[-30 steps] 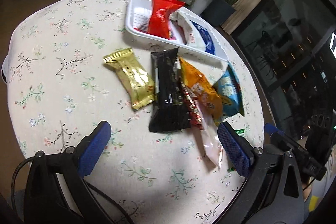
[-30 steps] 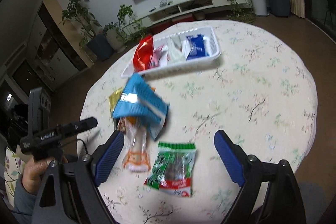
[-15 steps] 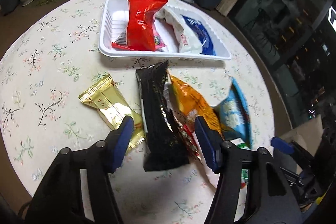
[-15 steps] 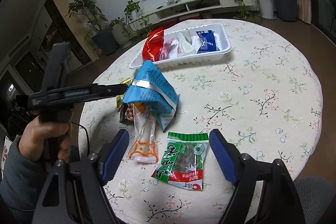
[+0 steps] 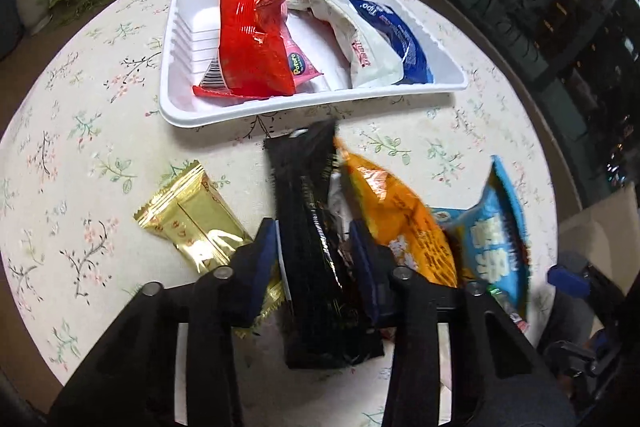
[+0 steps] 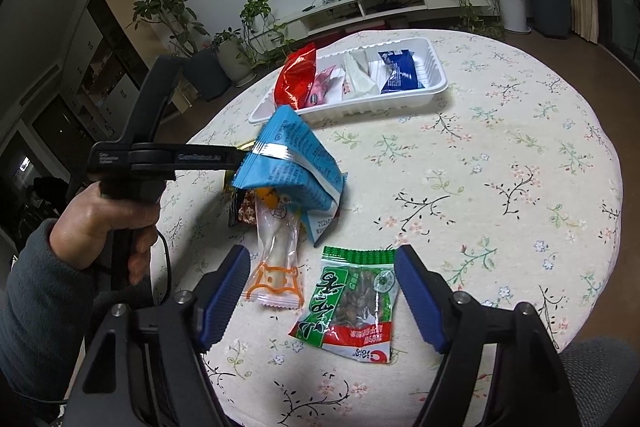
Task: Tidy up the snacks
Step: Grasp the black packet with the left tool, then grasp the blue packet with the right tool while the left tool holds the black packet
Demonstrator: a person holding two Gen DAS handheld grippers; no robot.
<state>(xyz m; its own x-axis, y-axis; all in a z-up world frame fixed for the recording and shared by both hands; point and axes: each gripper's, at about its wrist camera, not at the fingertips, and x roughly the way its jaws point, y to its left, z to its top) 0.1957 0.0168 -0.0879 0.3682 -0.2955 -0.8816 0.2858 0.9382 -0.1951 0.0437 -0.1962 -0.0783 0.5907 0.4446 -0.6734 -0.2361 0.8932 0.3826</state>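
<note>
Floral cloth (image 5: 80, 131) covers the round table; one white tray (image 5: 192, 111) holds four packets, reading "Potero" and "Tipo". Left gripper (image 5: 314, 251), just closing, pinches the black packet (image 5: 316, 227) near it. Right gripper (image 6: 322, 293) gapes above one green packet (image 6: 352, 303).

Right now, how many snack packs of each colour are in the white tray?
Red pack: 1
Pink pack: 1
White pack: 1
Blue pack: 1
Total in the white tray: 4
</note>
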